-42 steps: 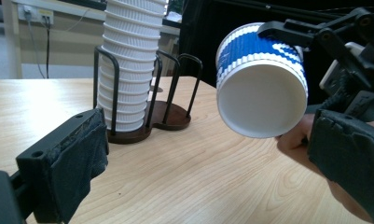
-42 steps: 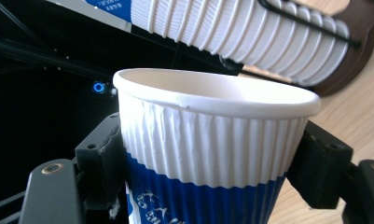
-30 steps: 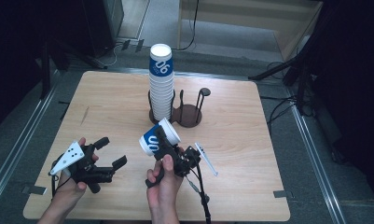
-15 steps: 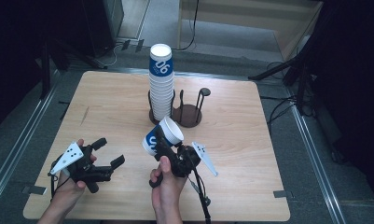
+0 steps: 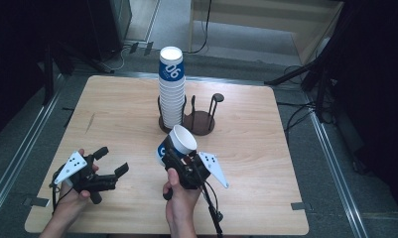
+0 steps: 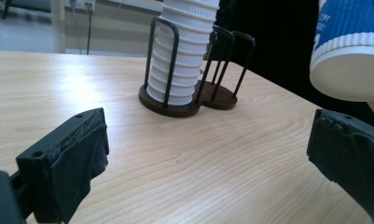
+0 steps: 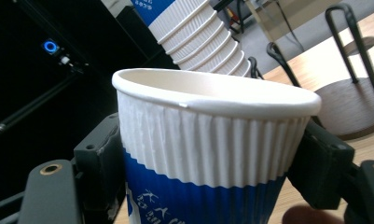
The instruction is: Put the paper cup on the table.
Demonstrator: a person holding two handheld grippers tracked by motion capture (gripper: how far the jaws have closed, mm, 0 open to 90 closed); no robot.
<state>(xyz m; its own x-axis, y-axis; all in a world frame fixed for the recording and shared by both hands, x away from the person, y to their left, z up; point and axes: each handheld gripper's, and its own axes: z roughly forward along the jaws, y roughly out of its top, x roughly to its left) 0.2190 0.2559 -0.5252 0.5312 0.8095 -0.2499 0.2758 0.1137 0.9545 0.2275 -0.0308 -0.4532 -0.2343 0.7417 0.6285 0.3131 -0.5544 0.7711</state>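
My right gripper (image 5: pixel 172 159) is shut on a blue-and-white ribbed paper cup (image 5: pixel 178 143), held tilted above the table's front middle with its mouth up and to the right. In the right gripper view both pads (image 7: pixel 100 161) press on the cup (image 7: pixel 208 154) below its rim. A tall stack of the same cups (image 5: pixel 171 89) stands in a black wire holder (image 5: pixel 200 123) at the table's centre. My left gripper (image 5: pixel 112 160) is open at the front left with nothing between its fingers. In the left gripper view its pads (image 6: pixel 82 156) frame bare wood, with the stack (image 6: pixel 182 51) ahead and the held cup (image 6: pixel 352 51) at upper right.
The holder's second slot (image 5: pixel 214 106), right of the stack, has no cups in it. The wooden table (image 5: pixel 112 114) has metal rails along its sides. Cables (image 5: pixel 305 119) and dark stands lie on the floor beyond the right edge.
The held cup has turned from lying sideways to more upright, mouth now up and right. The left gripper has sunk slightly toward the table.
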